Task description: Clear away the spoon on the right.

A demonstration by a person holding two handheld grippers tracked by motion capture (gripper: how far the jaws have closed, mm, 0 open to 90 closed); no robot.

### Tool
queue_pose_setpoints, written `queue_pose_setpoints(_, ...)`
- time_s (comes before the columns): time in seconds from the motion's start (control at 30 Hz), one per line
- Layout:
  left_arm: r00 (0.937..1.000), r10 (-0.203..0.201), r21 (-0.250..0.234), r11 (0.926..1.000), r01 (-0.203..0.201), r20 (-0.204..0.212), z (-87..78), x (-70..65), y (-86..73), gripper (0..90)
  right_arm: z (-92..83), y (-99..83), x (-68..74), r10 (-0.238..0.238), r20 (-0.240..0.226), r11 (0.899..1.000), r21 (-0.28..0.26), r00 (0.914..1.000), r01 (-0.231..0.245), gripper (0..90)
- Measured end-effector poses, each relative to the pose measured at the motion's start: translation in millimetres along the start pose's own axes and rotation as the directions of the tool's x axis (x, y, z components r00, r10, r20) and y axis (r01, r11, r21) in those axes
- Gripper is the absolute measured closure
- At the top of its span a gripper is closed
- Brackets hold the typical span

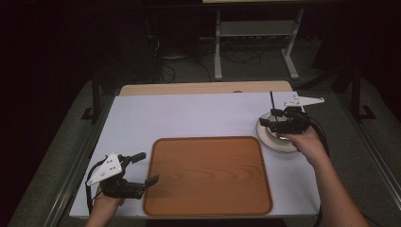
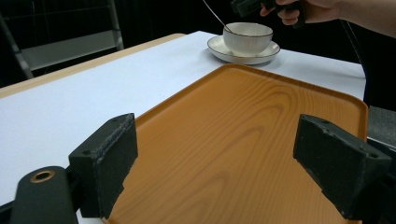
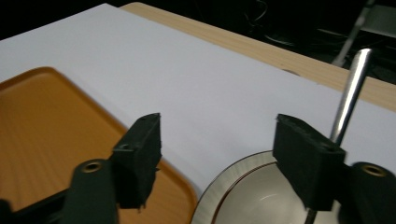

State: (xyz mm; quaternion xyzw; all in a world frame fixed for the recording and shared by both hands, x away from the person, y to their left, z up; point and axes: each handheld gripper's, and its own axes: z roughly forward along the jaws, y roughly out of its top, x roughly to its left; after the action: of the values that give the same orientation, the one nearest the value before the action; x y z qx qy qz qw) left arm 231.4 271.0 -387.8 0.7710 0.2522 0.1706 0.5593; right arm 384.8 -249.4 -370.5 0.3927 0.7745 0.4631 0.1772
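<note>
The right hand-held gripper hovers over the white bowl, which sits on a saucer near the bench far-right corner, just beside the wooden tray — its jaws stand apart w/ nothing pressed between them, one just in front of the metal spoon handle that leans up out of the bowl. The left hand-held gripper is at the tray's near-left edge, well apart from the bowl, jaws wide open and empty — pointing across the tray, one over its rim, the other above the bench.
</note>
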Motion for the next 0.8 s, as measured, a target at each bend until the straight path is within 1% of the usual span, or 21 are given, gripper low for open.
queue_pose_setpoints(0.03, 1.0, 0.001, 0.0, 1.0, -0.001, 0.0, -0.2, 0.0, 0.0, 13.6, 2.0, 2.3, -2.0, 0.005, 0.016, 1.0, 0.011, 0.9999, -0.005, 36.8)
queue_pose_setpoints(0.07, 1.0, 0.001, 0.0, 1.0, -0.001, 0.0, -0.2, 0.0, 0.0, 13.6, 2.0, 2.3, -2.0, 0.005, 0.016, 1.0, 0.011, 0.9999, -0.005, 36.8)
queue_pose_setpoints(0.1, 1.0, 0.0, 0.0, 1.0, 0.0, 0.0, -0.4, 0.0, 0.0, 13.6, 4.2, 5.4, -5.2, 0.002, 0.037, 1.0, 0.02, 0.9993, -0.003, 43.3)
queue_pose_setpoints(0.13, 1.0, 0.0, 0.0, 1.0, 0.0, 0.0, -0.4, 0.0, 0.0, 13.6, 5.0, 6.7, -6.6, 0.003, 0.049, 1.0, 0.022, 0.9988, -0.004, 45.7)
queue_pose_setpoints(0.17, 1.0, 0.0, -0.001, 1.0, 0.0, -0.001, -0.5, 0.3, 0.0, 13.6, 6.1, 8.4, -9.1, 0.009, 0.06, 1.0, 0.022, 0.9982, -0.01, 51.0)
queue_pose_setpoints(0.27, 1.0, -0.001, -0.001, 1.0, 0.001, 0.0, -0.5, 0.4, -0.1, 13.6, 9.5, 11.2, -15.9, 0.009, 0.092, 0.999, 0.037, 0.9957, -0.012, 57.7)
queue_pose_setpoints(0.3, 1.0, -0.002, -0.002, 1.0, 0.002, 0.0, -0.4, 0.4, -0.2, 13.6, 10.8, 12.2, -18.2, 0.017, 0.099, 0.999, 0.043, 0.9949, -0.021, 59.8)
queue_pose_setpoints(0.33, 1.0, -0.002, -0.002, 1.0, 0.002, 0.0, -0.4, 0.4, -0.2, 13.6, 10.8, 12.2, -18.2, 0.017, 0.099, 0.999, 0.043, 0.9949, -0.021, 59.8)
queue_pose_setpoints(0.37, 1.0, -0.003, -0.001, 1.0, 0.003, 0.001, -0.2, 0.6, -0.4, 13.6, 13.3, 13.9, -22.2, 0.024, 0.102, 0.998, 0.053, 0.9945, -0.03, 65.9)
queue_pose_setpoints(0.4, 1.0, -0.003, -0.001, 1.0, 0.003, 0.001, -0.2, 0.6, -0.4, 13.6, 14.8, 14.6, -23.5, 0.023, 0.107, 0.998, 0.056, 0.994, -0.029, 67.8)
queue_pose_setpoints(0.43, 1.0, -0.004, 0.0, 1.0, 0.004, 0.003, -0.1, 0.5, -0.4, 13.6, 16.1, 15.1, -24.7, 0.023, 0.114, 0.998, 0.059, 0.9932, -0.03, 72.1)
queue_pose_setpoints(0.47, 1.0, -0.004, 0.0, 1.0, 0.004, 0.003, -0.1, 0.5, -0.4, 13.6, 16.1, 15.1, -24.7, 0.023, 0.114, 0.998, 0.059, 0.9932, -0.03, 72.1)
queue_pose_setpoints(0.5, 1.0, -0.004, 0.0, 1.0, 0.004, 0.002, 0.0, 0.5, -0.4, 13.6, 19.4, 15.6, -27.1, 0.025, 0.135, 0.997, 0.068, 0.9906, -0.034, 76.3)
queue_pose_setpoints(0.53, 1.0, -0.004, 0.0, 1.0, 0.004, 0.002, 0.0, 0.5, -0.4, 13.6, 19.4, 15.6, -27.1, 0.025, 0.135, 0.997, 0.068, 0.9906, -0.034, 76.3)
queue_pose_setpoints(0.57, 1.0, -0.004, 0.0, 1.0, 0.004, 0.003, 0.0, 0.6, -0.5, 13.6, 22.8, 16.0, -29.4, 0.025, 0.168, 0.996, 0.085, 0.9854, -0.039, 82.3)
queue_pose_setpoints(0.7, 1.0, -0.004, 0.0, 1.0, 0.004, 0.003, -0.3, 0.7, -0.6, 13.6, 28.6, 16.4, -34.3, 0.03, 0.192, 0.994, 0.097, 0.9809, -0.049, 88.9)
queue_pose_setpoints(0.77, 1.0, -0.005, 0.0, 1.0, 0.005, 0.003, -0.4, 0.9, -0.7, 13.6, 31.6, 16.7, -36.8, 0.026, 0.201, 0.993, 0.108, 0.9792, -0.048, 89.4)
queue_pose_setpoints(0.8, 1.0, -0.005, 0.0, 1.0, 0.005, 0.003, -0.5, 1.1, -0.8, 13.6, 33.1, 16.7, -37.9, 0.027, 0.198, 0.992, 0.112, 0.9798, -0.05, 89.4)
